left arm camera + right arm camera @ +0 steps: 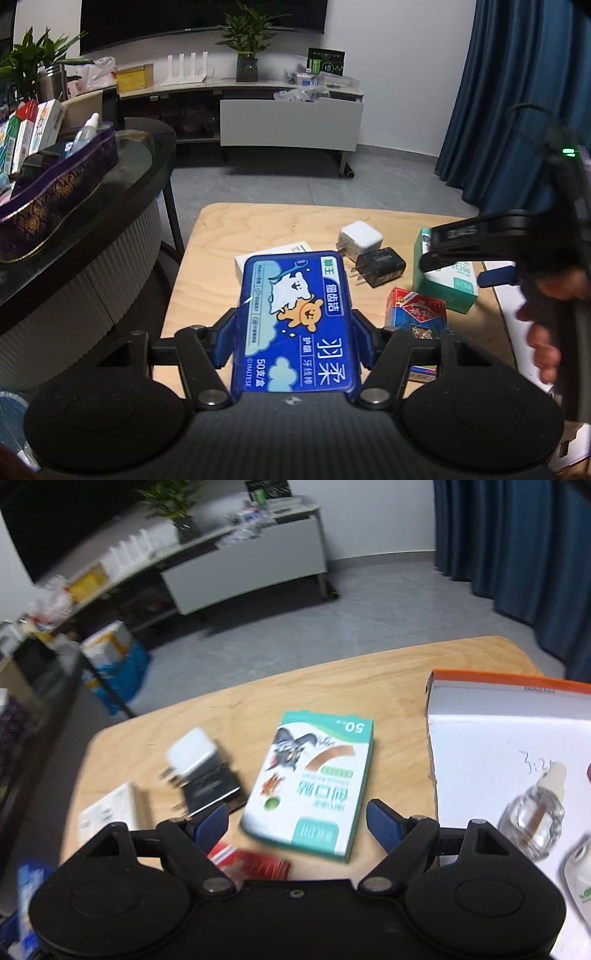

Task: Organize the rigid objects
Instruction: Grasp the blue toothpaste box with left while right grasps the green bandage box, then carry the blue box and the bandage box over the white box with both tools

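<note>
The blue floss box (295, 325) is clamped in the left gripper (293, 332) jaws, lifted above the surface (221, 229). The right gripper (297, 827) jaws are held open and empty over the bandage box (314, 782). Both chargers (376, 267), the red box (415, 308) and the bandage box are judged still unsorted.

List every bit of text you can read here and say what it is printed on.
"50支/盒" and "羽柔": blue case held in the left gripper.
"50": teal-edged box on the table, printed upside down.
"3:2", handwritten: white box lid.
Red card pack, black charger: lettering too blurred to read.
</note>
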Available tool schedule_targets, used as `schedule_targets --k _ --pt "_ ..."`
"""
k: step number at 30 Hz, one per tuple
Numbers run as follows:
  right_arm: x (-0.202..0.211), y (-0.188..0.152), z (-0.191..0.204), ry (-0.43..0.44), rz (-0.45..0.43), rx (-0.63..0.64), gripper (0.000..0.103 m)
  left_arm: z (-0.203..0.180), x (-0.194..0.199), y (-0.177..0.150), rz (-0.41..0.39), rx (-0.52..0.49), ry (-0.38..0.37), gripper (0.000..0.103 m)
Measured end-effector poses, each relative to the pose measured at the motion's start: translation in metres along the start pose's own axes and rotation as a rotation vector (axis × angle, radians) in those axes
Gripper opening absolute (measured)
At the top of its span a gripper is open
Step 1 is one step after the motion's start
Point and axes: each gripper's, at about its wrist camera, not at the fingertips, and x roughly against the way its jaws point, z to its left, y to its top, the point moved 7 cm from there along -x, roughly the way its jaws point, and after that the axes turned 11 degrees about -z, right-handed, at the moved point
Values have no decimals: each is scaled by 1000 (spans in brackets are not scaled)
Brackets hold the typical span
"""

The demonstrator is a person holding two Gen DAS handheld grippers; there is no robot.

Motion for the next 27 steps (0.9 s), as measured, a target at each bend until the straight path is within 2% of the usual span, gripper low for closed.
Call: schedule_targets --k 4,8,11,19,27 --pt "-26 -3 -1 -52 53 22 98 -3 -1 0 -3 9 -12 63" --pt "-25 -1 -6 -61 13 72 84 -6 -3 -1 -5 6 -17 63" --pt "-12 1 -18 -40 -13 50 84 -11 -3 0 -10 8 -21 63" --pt "73 10 -53 24 -149 76 84 -41 9 3 -29 -12 -65 63" --pt "162 -20 -139 -58 -232 67 84 -117 34 -3 -40 -40 -213 63"
